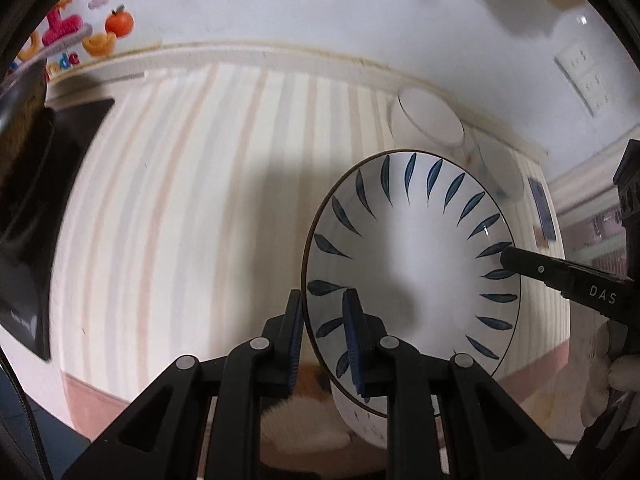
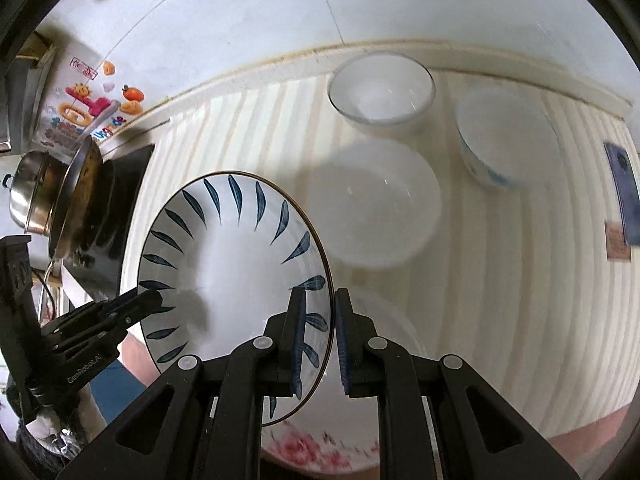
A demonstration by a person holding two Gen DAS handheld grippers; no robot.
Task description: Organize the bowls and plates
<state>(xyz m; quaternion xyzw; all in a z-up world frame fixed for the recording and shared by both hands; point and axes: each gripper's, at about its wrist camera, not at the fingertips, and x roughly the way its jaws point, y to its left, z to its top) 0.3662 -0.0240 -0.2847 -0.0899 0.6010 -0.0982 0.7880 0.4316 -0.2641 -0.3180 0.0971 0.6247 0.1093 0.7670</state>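
A white plate with blue leaf marks (image 1: 416,264) is held in the air above the striped counter. My left gripper (image 1: 326,344) is shut on its left rim. My right gripper (image 2: 318,344) is shut on its right rim (image 2: 326,320); its finger also shows in the left wrist view (image 1: 560,276). The plate shows in the right wrist view (image 2: 232,272) too. Below it lies a plate with pink flowers (image 2: 320,452). A plain white plate (image 2: 380,208), a clear glass bowl (image 2: 380,92) and a white bowl with blue marks (image 2: 504,140) stand further back.
A steel pot (image 2: 44,196) sits on a black hob (image 2: 116,208) at the left. A dark phone (image 2: 624,192) lies at the right of the striped counter (image 1: 192,208). The white wall (image 1: 320,4) runs behind, with sockets (image 1: 584,76).
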